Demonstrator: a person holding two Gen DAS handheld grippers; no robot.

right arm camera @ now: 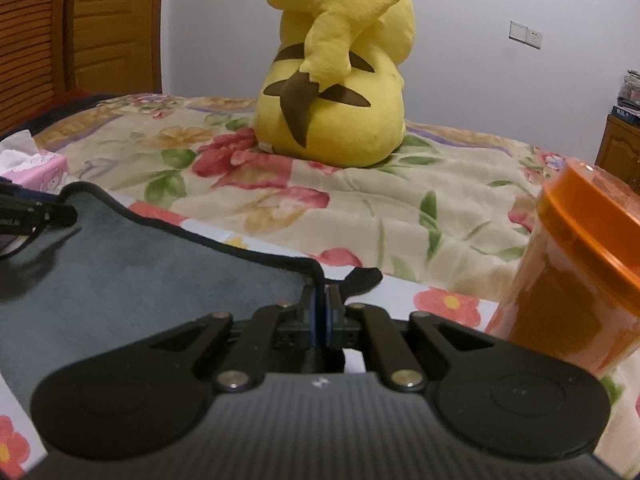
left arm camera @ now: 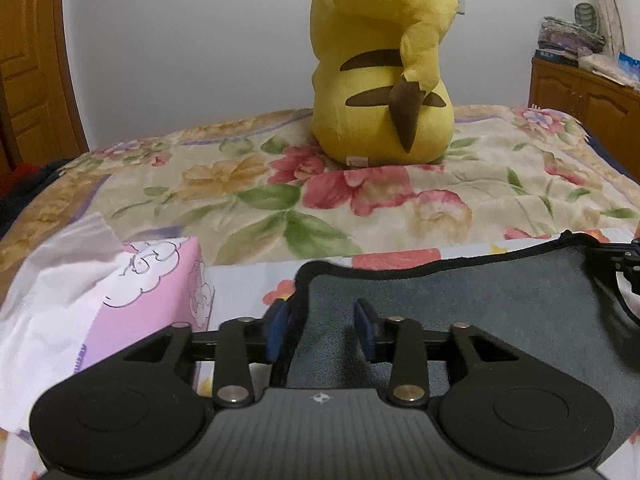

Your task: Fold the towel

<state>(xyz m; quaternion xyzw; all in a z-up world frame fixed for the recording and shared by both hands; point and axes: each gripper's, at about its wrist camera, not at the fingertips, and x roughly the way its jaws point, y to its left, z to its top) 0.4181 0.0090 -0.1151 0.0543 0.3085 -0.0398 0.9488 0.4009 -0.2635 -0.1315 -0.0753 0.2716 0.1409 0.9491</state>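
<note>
Illumination is dim, warm and diffuse in both views, with a grey-white wall. Shadows are soft: a faint dark patch lies on the towel beneath the gripper linkage. Fisheye distortion bends the door frame left of the plush toy. The near orange canister is blurred. Black vignetting marks the upper corners.

Towel matt grey fleecy cloth; plush toy soft; jar glossy plastic.
</note>
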